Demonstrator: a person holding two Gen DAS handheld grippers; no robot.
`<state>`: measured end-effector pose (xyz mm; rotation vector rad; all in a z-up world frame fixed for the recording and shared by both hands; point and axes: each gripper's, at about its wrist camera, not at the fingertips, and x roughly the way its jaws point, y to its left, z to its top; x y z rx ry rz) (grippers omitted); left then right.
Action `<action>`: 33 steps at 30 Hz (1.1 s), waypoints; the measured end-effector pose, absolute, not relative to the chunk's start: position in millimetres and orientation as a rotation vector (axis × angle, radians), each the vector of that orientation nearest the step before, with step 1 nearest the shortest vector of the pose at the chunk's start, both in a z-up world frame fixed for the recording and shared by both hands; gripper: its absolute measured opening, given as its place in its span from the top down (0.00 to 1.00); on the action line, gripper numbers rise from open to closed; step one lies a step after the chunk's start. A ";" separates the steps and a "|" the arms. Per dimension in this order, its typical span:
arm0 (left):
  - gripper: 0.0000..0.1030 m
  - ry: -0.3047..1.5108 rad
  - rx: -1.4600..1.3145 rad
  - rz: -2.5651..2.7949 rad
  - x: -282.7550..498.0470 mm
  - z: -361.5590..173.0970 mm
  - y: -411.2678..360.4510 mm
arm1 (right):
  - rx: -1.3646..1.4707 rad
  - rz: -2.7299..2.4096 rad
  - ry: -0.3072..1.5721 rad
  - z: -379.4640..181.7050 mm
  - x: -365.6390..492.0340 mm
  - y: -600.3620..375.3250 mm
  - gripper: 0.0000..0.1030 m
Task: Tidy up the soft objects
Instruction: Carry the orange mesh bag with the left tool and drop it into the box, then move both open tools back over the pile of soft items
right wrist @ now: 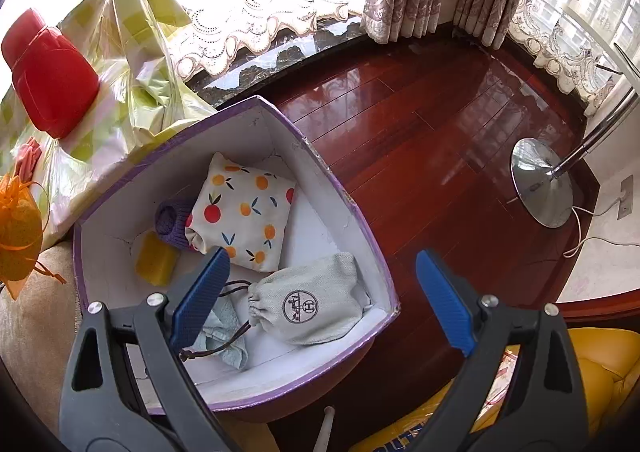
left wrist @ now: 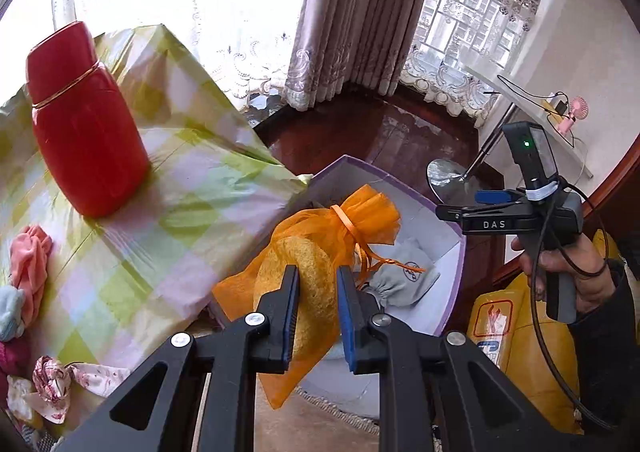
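The orange mesh pouch with a yellow sponge-like lump inside hangs clamped between the blue pads of the left gripper, lifted above the near-left corner of the purple-rimmed box. Its long axis runs on a slant in the left wrist view — the gathered, ribbon-tied neck points up and to the right, toward the box, while the flat bottom corner trails down and to the left below the fingers. The pads press on the lump from both sides, about midway along the pouch. In the right wrist view the same pouch shows at the far left edge, outside the box wall. Inside the box lie a grey drawstring bag with a round stamped mark, a white cloth printed with oranges, a purple knitted piece, a yellow block and a pale blue cloth. The right gripper hovers over the box with its blue fingers wide apart — nothing between them. To the left, a checked green and pink tablecloth carries a red flask, a pink cloth and a floral cloth. A hand grips the right tool's handle. A chrome lamp base stands on the red wooden floor.
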<state>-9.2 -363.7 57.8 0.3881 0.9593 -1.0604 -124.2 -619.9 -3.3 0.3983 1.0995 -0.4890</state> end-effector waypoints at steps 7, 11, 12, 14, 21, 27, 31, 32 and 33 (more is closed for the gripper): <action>0.33 0.950 0.445 -1.162 -46.7 50.8 -394.8 | 0.413 -0.504 1.083 -0.2 -131.9 -627.1 0.08; 0.33 0.963 0.385 -1.121 -31.1 53.0 -379.8 | 0.425 -0.508 1.088 -3.0 -132.6 -628.7 0.08; 0.33 0.968 0.369 -1.112 -27.0 53.1 -374.6 | 0.425 -0.504 1.087 -2.7 -132.5 -627.2 0.08; 0.33 0.973 0.338 -1.095 -19.6 53.7 -363.1 | 0.416 -0.490 1.088 -1.7 -130.1 -622.2 0.08; 0.33 0.966 0.224 -0.980 6.0 55.0 -307.1 | 0.386 -0.428 1.094 1.1 -115.1 -597.1 0.08; 0.33 0.977 0.098 -0.863 25.1 51.3 -251.1 | 0.357 -0.335 1.093 3.5 -93.1 -558.0 0.08; 0.33 0.966 0.036 -0.775 30.9 49.8 -217.8 | 0.328 -0.256 1.096 5.4 -76.2 -525.3 0.08; 0.33 0.963 0.017 -0.753 32.9 49.5 -207.7 | 0.322 -0.236 1.097 5.8 -71.9 -516.6 0.08; 0.33 0.957 0.000 -0.728 34.7 49.4 -197.6 | 0.316 -0.217 1.098 6.3 -67.6 -508.1 0.08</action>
